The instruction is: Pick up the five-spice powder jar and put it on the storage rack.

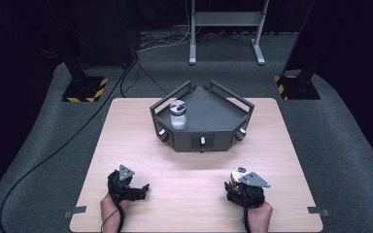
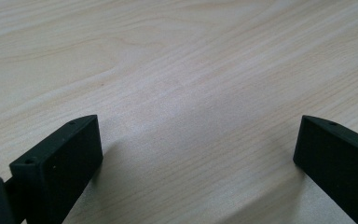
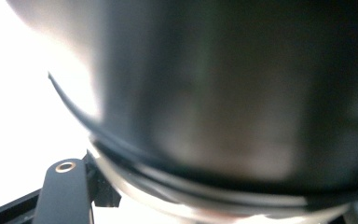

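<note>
Jar [image 1: 237, 175] with a metal lid sits clamped in the right tool [image 1: 243, 187] near the bench's [image 1: 184, 194] front edge. Left tool [image 1: 135, 190] rests on the wood, jaws apart. A second jar [image 1: 178, 114] stands in the dark tray [image 1: 213, 114].

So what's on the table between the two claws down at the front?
Nothing: from above, only bare wood of the table lies between the left claw and the right claw, which grips a jar.

The high view looks forward and down over the whole table [image 1: 126, 141]; the left gripper view skims that same wood [image 2: 177, 60] closely.
</note>
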